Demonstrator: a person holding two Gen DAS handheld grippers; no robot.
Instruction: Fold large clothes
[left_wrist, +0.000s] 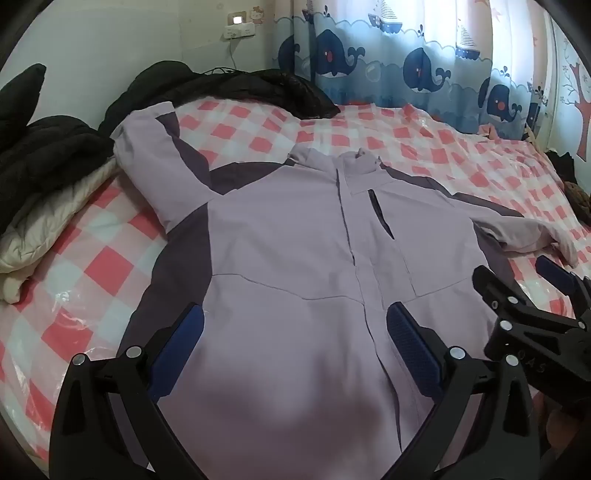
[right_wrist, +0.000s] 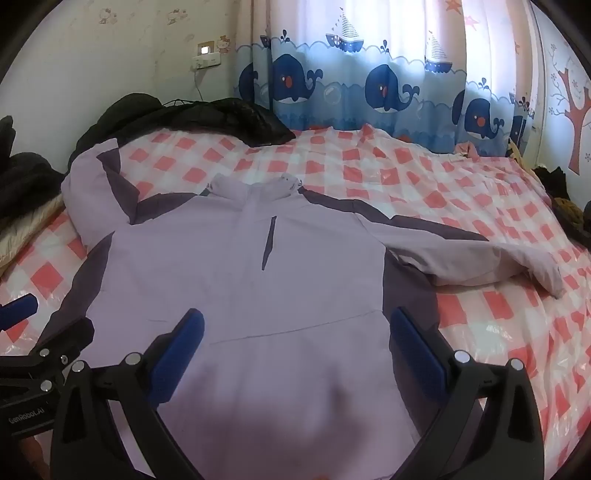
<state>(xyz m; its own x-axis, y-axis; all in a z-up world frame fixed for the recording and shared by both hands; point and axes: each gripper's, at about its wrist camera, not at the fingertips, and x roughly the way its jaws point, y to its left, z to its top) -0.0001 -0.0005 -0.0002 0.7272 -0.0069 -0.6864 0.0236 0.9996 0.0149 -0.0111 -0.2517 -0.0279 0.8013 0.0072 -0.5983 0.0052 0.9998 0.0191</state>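
Pink and white checks cover the bed (left_wrist: 258, 125) under a shiny clear plastic sheet (left_wrist: 70, 317) in the left wrist view. On it a lilac jacket (left_wrist: 288, 236) with dark purple side panels lies front up, collar toward the far side, one sleeve (left_wrist: 155, 147) angled up to the left and the other (left_wrist: 524, 232) stretched out to the right. Black coats (left_wrist: 44, 147) and a cream quilt (left_wrist: 48, 218) are heaped at the left edge, another black garment (left_wrist: 258, 85) along the far wall. A whale-print curtain (left_wrist: 406, 62) hangs behind, with a wall socket (left_wrist: 238, 31) to its left. The left gripper (left_wrist: 295, 332) hovers over the jacket's lower front, fingers spread wide with nothing between them; the right gripper (left_wrist: 517, 284) shows at the right edge, also spread.

From the right wrist view the same bed (right_wrist: 406, 162) and curtain (right_wrist: 388, 85) appear, plus a tree sticker (right_wrist: 576, 122) on the right wall. The right gripper (right_wrist: 295, 332) hangs wide and empty over the jacket (right_wrist: 240, 266).
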